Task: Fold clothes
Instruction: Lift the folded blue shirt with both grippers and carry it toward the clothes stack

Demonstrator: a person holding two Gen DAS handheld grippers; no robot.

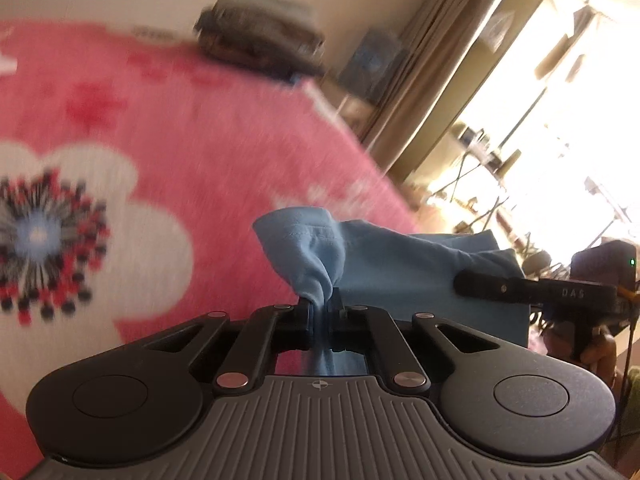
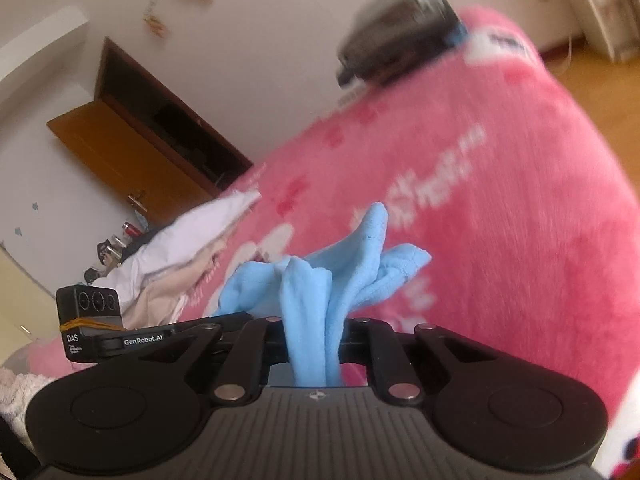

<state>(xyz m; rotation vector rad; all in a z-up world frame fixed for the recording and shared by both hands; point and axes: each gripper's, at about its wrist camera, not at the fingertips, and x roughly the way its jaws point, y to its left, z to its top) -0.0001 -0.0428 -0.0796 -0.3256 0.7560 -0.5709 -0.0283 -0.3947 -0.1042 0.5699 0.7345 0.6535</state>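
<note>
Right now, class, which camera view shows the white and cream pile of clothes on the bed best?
The right wrist view: the pile of clothes lies on the pink blanket beyond the left gripper. The left wrist view shows none of it.

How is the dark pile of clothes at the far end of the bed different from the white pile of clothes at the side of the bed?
The dark pile is grey and near black; the white pile is white and cream. The dark pile looks stacked flat in layers, though blurred; the white pile lies loose and crumpled. The dark pile sits against the wall; the white pile sits at the bed's edge, near the brown door. Both rest on the pink blanket, apart from the blue garment that both grippers hold.
</note>
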